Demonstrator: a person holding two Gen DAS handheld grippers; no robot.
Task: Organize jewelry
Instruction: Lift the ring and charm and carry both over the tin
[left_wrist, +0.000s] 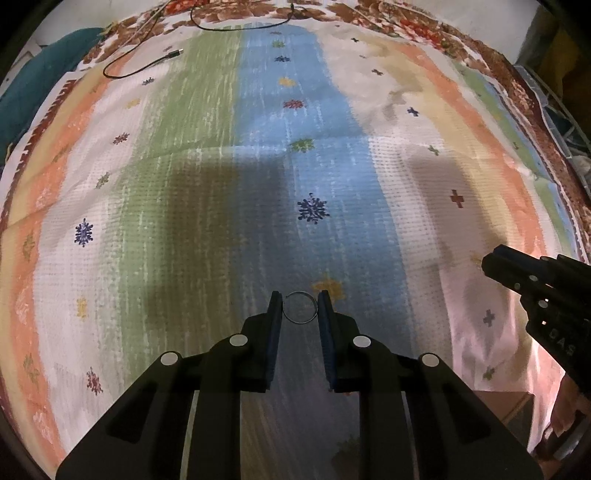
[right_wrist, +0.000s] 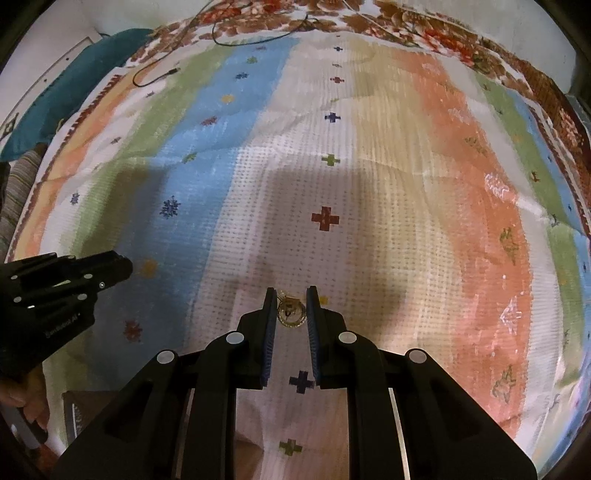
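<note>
In the left wrist view my left gripper (left_wrist: 300, 307) is shut on a thin silver ring-shaped bangle (left_wrist: 300, 322), held between the two fingertips above the striped bedspread (left_wrist: 207, 206). In the right wrist view my right gripper (right_wrist: 291, 310) is shut on a small round gold jewelry piece (right_wrist: 291, 314), gripped between its blue pads. The right gripper also shows at the right edge of the left wrist view (left_wrist: 495, 264), and the left gripper at the left edge of the right wrist view (right_wrist: 122, 267). Both grippers hover over the near part of the bed.
A black cable with a plug (left_wrist: 173, 54) lies at the far left of the bedspread, also in the right wrist view (right_wrist: 171, 72). A teal cushion (left_wrist: 22, 96) sits beyond the left edge. A floral border (right_wrist: 406, 22) runs along the far side.
</note>
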